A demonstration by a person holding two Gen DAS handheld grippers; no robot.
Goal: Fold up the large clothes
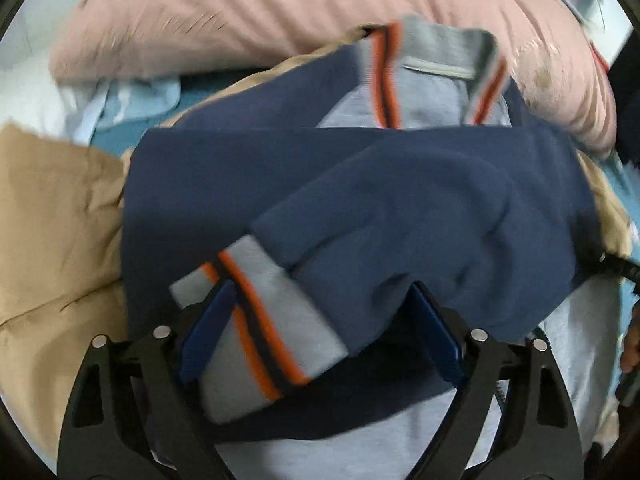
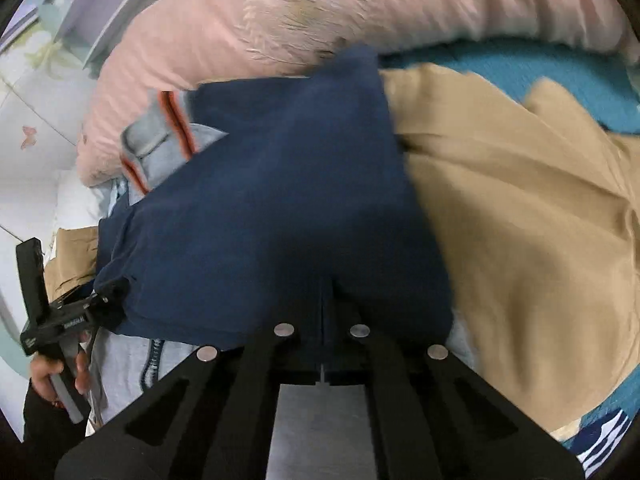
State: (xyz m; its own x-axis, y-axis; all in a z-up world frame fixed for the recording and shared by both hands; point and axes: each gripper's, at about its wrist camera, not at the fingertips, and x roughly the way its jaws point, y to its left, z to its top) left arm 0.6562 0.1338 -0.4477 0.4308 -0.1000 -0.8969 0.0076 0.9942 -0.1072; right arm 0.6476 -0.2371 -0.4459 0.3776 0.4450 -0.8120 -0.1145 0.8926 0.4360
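Observation:
A navy blue jacket (image 1: 360,184) with a light grey lining, grey collar (image 1: 436,60) and orange-striped cuff (image 1: 256,316) lies partly folded on the bed. My left gripper (image 1: 320,300) is open, its blue pads on either side of the cuff and sleeve. In the right wrist view the same jacket (image 2: 272,208) fills the middle. My right gripper (image 2: 326,292) is shut on the navy fabric at its near edge. The left gripper (image 2: 60,320) shows at the left of the right wrist view, held by a hand.
A tan garment (image 2: 520,220) lies to the right of the jacket, and in the left wrist view (image 1: 52,232) to its left. A pink quilt (image 1: 248,12) is bunched behind. A teal sheet (image 2: 500,68) covers the bed.

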